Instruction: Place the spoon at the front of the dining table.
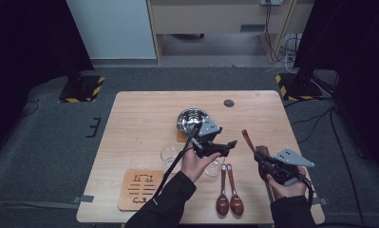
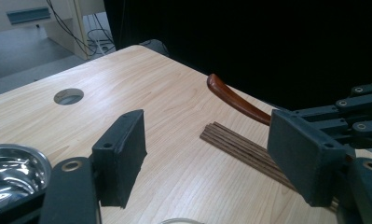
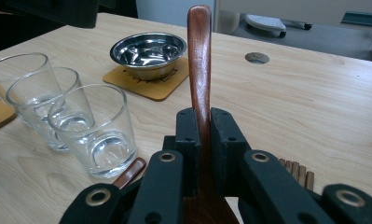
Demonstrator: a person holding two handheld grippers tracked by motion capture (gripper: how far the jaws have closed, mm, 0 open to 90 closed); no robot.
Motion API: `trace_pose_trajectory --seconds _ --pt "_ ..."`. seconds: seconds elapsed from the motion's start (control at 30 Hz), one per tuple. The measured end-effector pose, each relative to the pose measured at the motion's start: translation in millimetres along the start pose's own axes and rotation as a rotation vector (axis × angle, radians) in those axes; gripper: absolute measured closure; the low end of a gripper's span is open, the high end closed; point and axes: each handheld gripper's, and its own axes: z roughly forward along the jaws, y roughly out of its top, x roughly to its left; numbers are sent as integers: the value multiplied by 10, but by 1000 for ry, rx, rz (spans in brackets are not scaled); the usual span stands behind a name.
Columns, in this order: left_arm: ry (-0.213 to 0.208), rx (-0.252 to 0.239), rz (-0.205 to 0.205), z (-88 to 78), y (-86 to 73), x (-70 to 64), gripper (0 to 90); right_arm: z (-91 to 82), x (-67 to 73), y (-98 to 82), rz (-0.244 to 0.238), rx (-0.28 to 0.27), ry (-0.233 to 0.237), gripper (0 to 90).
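Note:
My right gripper (image 3: 204, 128) is shut on the handle of a dark wooden spoon (image 3: 200, 60), which stands up between its jaws. In the high view that gripper (image 1: 260, 160) is at the table's right front, with the spoon handle (image 1: 247, 138) slanting up and away. My left gripper (image 1: 226, 146) hovers mid-table, pointing right toward it. Its jaws are open (image 2: 211, 154) with nothing between them. Beyond them lie a bundle of brown chopsticks (image 2: 239, 149) and the held spoon's handle (image 2: 232, 99).
A steel bowl (image 1: 193, 118) sits on a wooden coaster (image 3: 151, 86). Three clear glasses (image 3: 95, 130) stand near the middle. Two more wooden spoons (image 1: 229, 199) lie at the front, and a carved wooden trivet (image 1: 140, 189) at front left. A round hole (image 1: 229, 103) marks the far side.

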Motion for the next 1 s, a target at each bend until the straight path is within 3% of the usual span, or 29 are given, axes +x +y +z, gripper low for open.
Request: trace_pose_trajectory --seconds 1.0 --pt "-40 -7 -30 288 18 -96 320 -8 16 18 -5 -17 19 822"
